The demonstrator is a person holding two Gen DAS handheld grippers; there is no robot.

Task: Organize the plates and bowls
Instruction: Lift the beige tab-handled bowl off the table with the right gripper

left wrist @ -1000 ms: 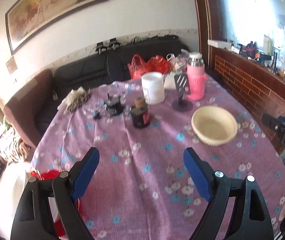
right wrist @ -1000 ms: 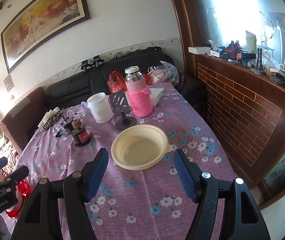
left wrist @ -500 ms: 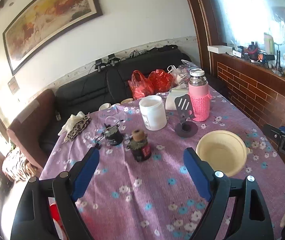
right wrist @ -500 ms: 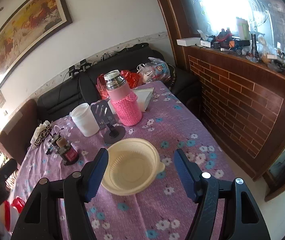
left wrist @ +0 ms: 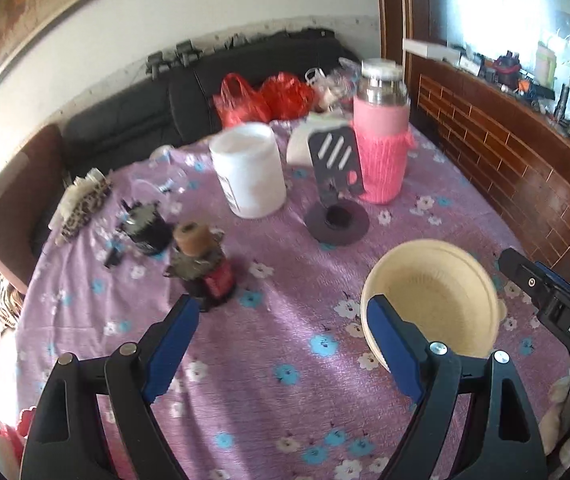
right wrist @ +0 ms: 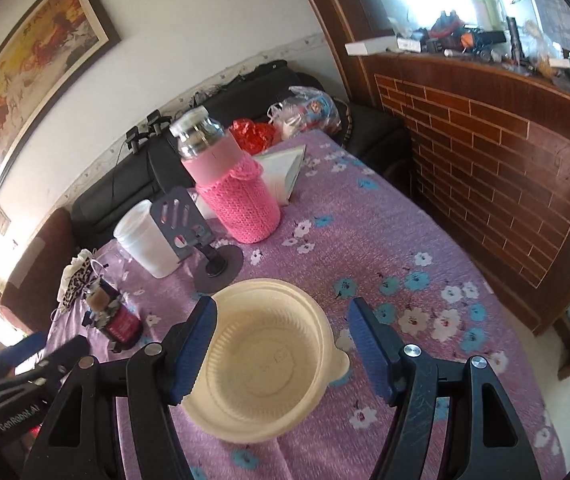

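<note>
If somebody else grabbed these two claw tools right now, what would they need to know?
Left gripper: open, empty, over the purple tablecloth, its right finger in front of the bowl's near rim.
Right gripper: open, empty, just above the cream bowl, not touching.
The bowl sits upright and empty on the table, near the phone stand and pink flask.
Done: nothing visibly sorted.
Left: pick up the bowl. No plates in view.

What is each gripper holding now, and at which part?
Nothing is held. The left gripper is open over the tablecloth. The right gripper is open around the cream bowl, pads not on its rim.
</note>
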